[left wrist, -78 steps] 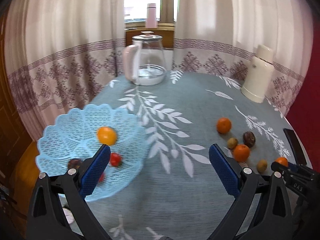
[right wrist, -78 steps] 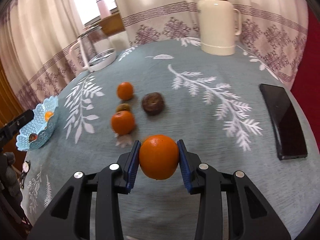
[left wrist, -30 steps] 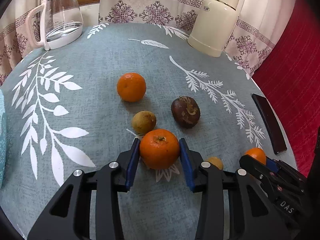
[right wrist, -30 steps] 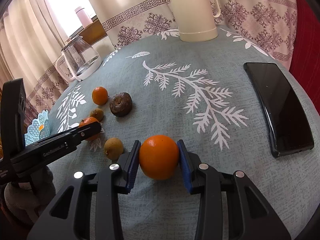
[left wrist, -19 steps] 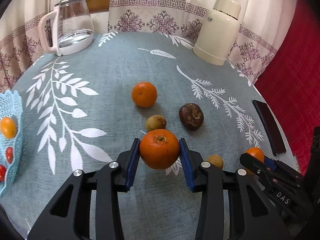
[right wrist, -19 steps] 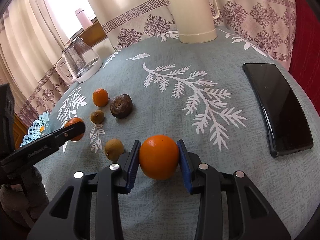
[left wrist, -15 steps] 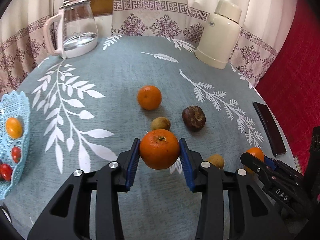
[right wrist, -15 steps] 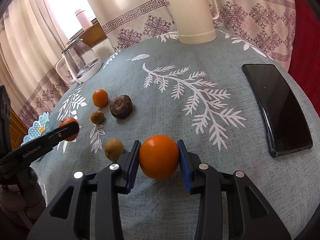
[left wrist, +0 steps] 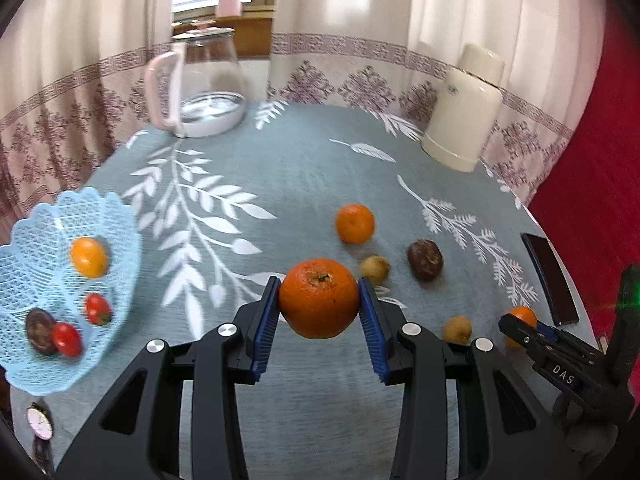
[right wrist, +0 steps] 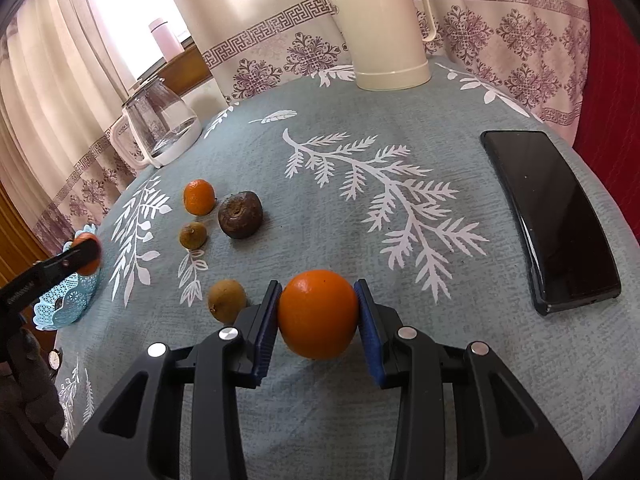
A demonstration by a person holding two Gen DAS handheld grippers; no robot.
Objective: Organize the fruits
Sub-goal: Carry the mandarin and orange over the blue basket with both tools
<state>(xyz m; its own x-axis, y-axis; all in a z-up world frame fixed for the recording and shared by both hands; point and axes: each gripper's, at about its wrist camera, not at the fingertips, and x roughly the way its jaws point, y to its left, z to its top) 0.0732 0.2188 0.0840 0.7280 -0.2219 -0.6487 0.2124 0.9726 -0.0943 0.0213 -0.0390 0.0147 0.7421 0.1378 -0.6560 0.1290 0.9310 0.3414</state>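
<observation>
Two oranges, two grippers — the left gripper (left wrist: 319, 305) has its blue pads pinched on an orange (left wrist: 319, 298) at its widest girth, stem dimple facing up, and the right gripper (right wrist: 317, 317) is clamped the same way on a second orange (right wrist: 317, 314), low over the tablecloth (right wrist: 400, 128) at the near edge. Good hold on both: pads on opposite sides of the equator, so a round, fairly firm fruit with a slightly waxy, pebbled skin shouldn't squirt out. I'd judge these moderately heavy for their size, with some give under the rind, so a firm squeeze is fine but a crushing one would bruise. Out from the left gripper, the blue mesh basket (left wrist: 120, 216) sits to the near left, already holding a small yellow-orange fruit (left wrist: 88, 257), two cherry tomatoes and a dark fruit — and it looks light enough to skid or tip if an orange is dropped hard on its rim. Loose on the cloth to the right: a mandarin (left wrist: 355, 224), a dark wrinkled fruit (left wrist: 425, 259), and two small tan fruits (left wrist: 375, 268) — those are little and likely to roll, so pinch them dead centre. A phone (right wrist: 552, 216) lies far right, well apart.
</observation>
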